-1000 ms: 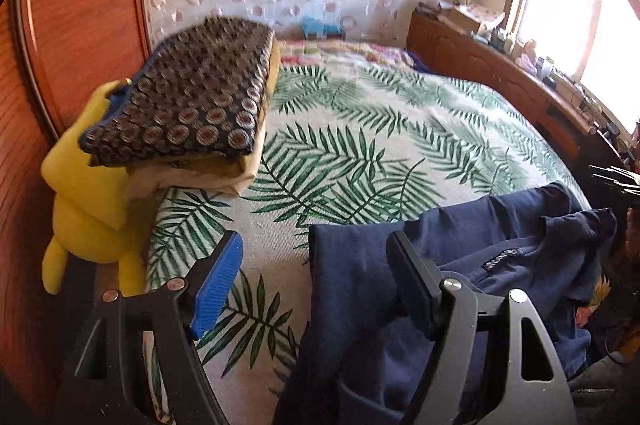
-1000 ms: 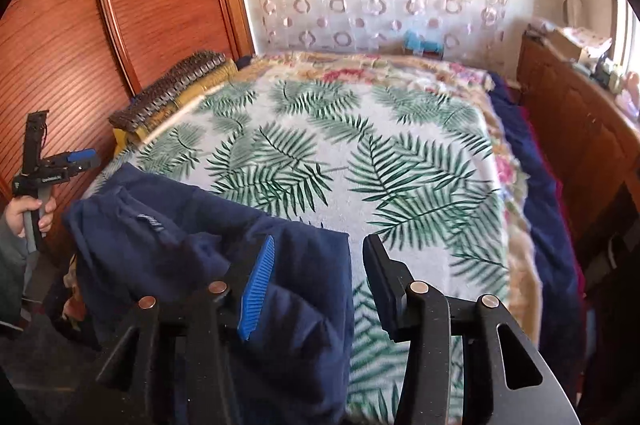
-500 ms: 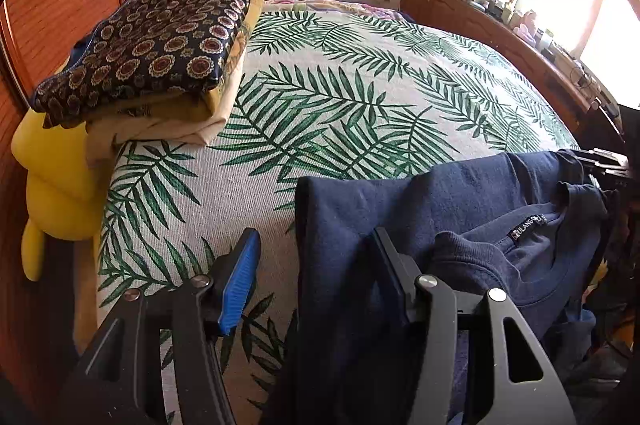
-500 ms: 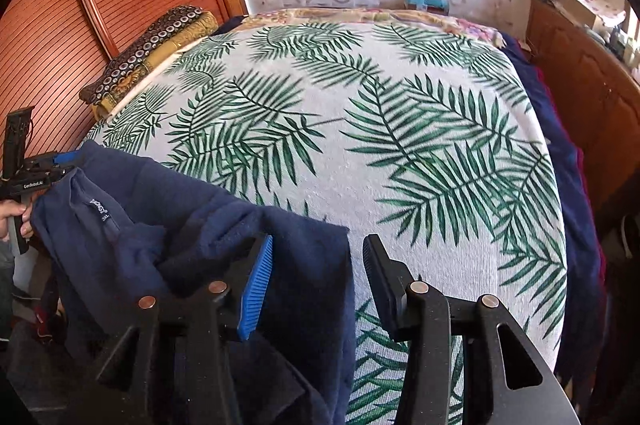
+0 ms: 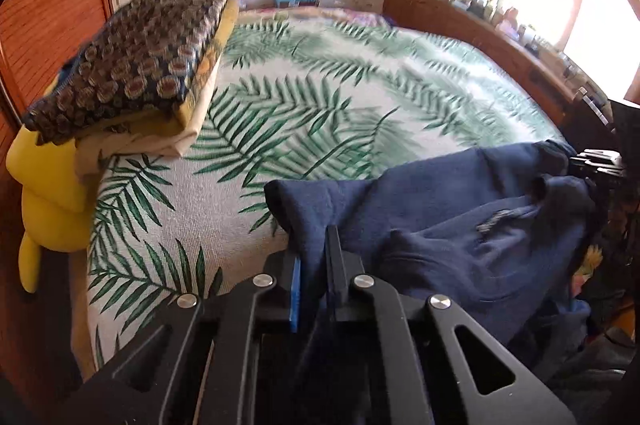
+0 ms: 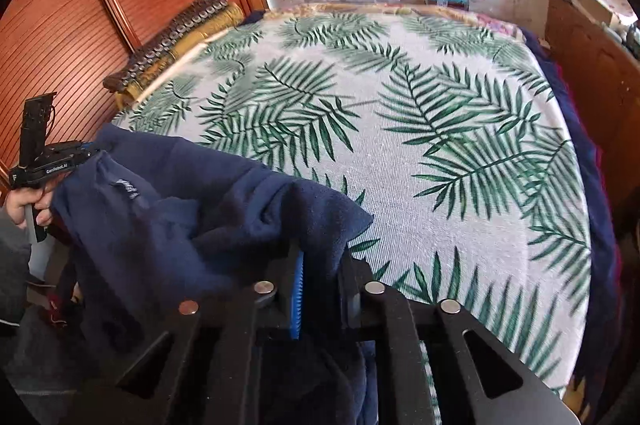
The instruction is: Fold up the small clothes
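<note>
A navy sweatshirt [image 5: 460,209] hangs stretched between my two grippers at the near edge of the bed; it also shows in the right wrist view [image 6: 192,209]. My left gripper [image 5: 314,253] is shut on one top corner of the navy sweatshirt. My right gripper [image 6: 320,265] is shut on the other top corner. The collar with its label faces up between them. The lower part of the garment hangs below the bed edge, out of sight. The left gripper also shows in the right wrist view [image 6: 86,151], and the right gripper at the far right of the left wrist view [image 5: 576,159].
The bed carries a palm-leaf blanket [image 5: 320,97]. A stack of folded cloths [image 5: 144,65] lies at its left edge against the wooden wardrobe [image 6: 80,5], with a yellow plush toy [image 5: 48,193] below. A wooden sideboard [image 5: 480,37] stands along the bed's right side.
Both grippers have closed on the sweatshirt's top corners; they were open half a second ago. The cloth is now lifted and pulled taut between them.
</note>
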Demonstrator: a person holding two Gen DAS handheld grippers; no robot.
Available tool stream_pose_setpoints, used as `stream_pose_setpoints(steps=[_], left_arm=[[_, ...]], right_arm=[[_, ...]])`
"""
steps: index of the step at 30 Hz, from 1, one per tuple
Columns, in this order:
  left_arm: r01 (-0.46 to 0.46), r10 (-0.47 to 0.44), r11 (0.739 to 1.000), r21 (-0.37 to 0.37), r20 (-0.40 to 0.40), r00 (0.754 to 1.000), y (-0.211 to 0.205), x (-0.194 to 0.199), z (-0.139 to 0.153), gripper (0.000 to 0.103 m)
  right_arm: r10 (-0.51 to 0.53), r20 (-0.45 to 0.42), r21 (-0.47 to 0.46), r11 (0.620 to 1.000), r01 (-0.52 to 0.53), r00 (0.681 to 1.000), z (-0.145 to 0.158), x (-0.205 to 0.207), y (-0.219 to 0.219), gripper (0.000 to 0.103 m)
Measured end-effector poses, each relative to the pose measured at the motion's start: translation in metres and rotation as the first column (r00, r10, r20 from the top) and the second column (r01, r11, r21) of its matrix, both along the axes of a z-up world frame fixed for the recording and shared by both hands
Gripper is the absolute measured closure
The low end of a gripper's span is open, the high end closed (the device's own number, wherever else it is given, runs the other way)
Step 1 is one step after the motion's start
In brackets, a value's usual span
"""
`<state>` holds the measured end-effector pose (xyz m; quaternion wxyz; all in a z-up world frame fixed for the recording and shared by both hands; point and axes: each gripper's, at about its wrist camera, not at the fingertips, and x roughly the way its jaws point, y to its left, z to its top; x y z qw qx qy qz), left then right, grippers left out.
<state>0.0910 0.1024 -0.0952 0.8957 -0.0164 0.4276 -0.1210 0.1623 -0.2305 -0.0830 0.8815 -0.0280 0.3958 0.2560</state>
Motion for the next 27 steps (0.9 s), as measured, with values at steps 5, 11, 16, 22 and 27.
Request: stream_pose_setpoints(steps=[5,11,16,22,27], left_arm=[[0.02,-0.01,0.998,-0.068,0.149,0.989,0.004,-0.044,0.061,0.093],[0.025,-0.007,0.998,-0.056,0.296,0.955,0.002,-0.09,0.115,0.093],[0.024,0.01,0.997,-0.077,0.405,0.914,0.004,-0.114,0.152,0.093],[0.0,0.056,0.994,-0.108,0.515,0.855,0.008,-0.13,0.187,0.093],[0.011,0.066,0.992,-0.124,0.595,0.801,0.01,-0.127,0.223,0.093]], right_arm=[[-0.073,0.155,0.059,0.996,0.064,0.985,0.05,-0.041,-0.018,0.093],[-0.067,0.283,0.067,0.996,0.05,0.957,0.106,-0.091,-0.028,0.094],[-0.058,0.358,0.063,0.997,0.037,0.932,0.135,-0.132,-0.037,0.094],[-0.068,0.475,0.07,0.997,0.04,0.877,0.174,-0.18,-0.047,0.094],[-0.057,0.572,0.063,0.998,0.025,0.818,0.212,-0.21,-0.051,0.094]])
